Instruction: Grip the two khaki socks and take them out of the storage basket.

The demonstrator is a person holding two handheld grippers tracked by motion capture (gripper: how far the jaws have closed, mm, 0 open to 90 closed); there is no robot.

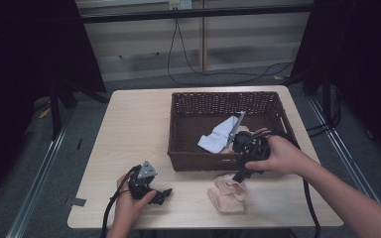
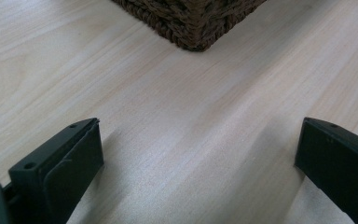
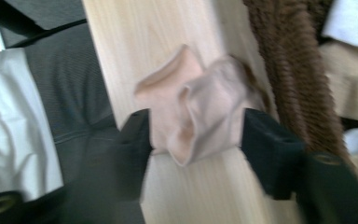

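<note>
Right tool (image 3: 193, 135) agape astride beige cloth (image 3: 196, 107) on counter (image 1: 129, 129); left tool (image 2: 198, 158) agape, empty; wicker basket (image 1: 178, 158) part-filled; cloth pending.

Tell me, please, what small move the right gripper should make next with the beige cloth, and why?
Probably close the right gripper on the beige cloth. In the right gripper view its jaws stand open on either side of the bunched cloth, which lies on the table just outside the wicker basket. The left gripper rests open over bare wood, so it plays no part.
</note>
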